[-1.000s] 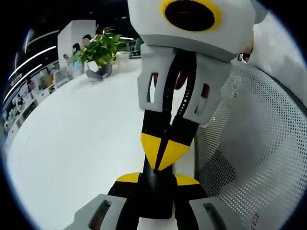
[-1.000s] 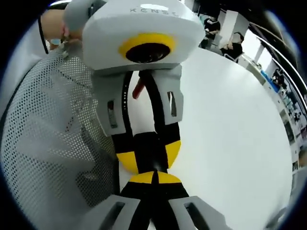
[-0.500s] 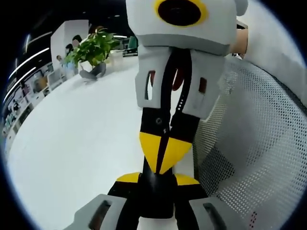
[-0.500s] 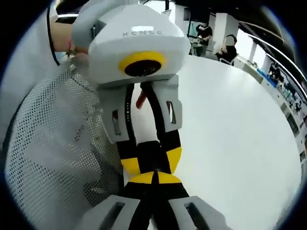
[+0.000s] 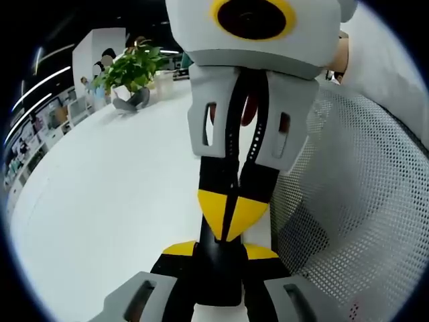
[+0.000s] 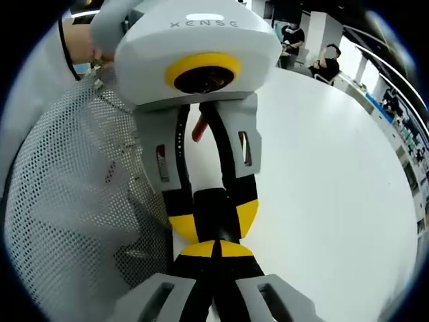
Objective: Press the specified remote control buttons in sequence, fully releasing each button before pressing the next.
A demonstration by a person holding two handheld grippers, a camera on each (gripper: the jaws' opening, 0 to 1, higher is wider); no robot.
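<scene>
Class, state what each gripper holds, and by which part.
Left gripper clamps a black object, probably the remote, across its two sides. Right gripper is shut on nothing, tips at that object.

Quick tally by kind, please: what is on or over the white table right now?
Tools: 2, the left tool and the right tool
Black remote: 1, held in the left tool
Potted plant: 1
Total: 4

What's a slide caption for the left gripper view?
Two grippers meet tip to tip: left gripper shut on a black remote control, right gripper shut, over a white table beside white mesh fabric.
</scene>
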